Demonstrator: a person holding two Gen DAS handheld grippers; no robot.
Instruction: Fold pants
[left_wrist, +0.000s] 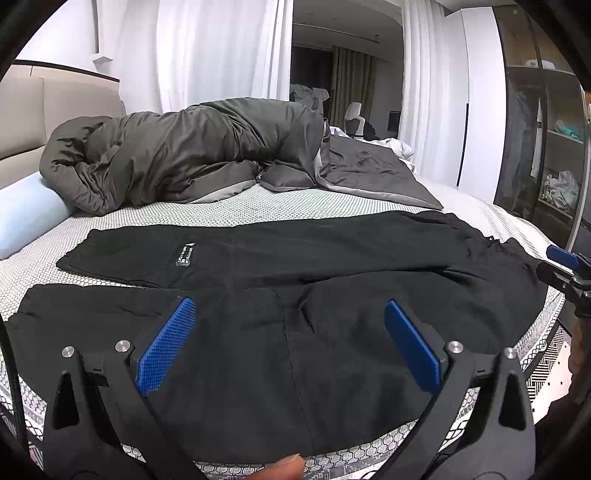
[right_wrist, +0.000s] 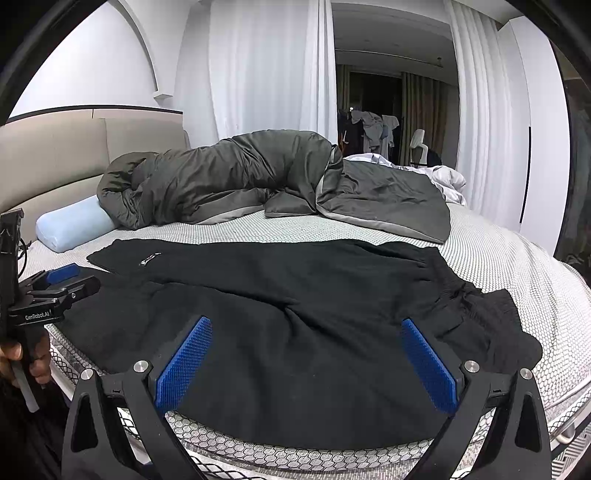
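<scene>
Getting set to fold the pants

I am holding my left claw (left_wrist: 290, 341) and right claw (right_wrist: 306, 360) wide apart, empty, above the black pants (left_wrist: 295, 295) lying spread flat across the bed (left_wrist: 240, 210), probably choosing grip spots.

Evenly lit indoors, soft and fairly bright on the white curtains (left_wrist: 207, 55), no hard shadows anywhere. Heavy fisheye bend, black vignette in every corner of both views. Black pants (right_wrist: 295, 314) crushed to near-featureless dark, seams barely readable. Dim doorway at upper centre. Slight softness toward the edges.
</scene>
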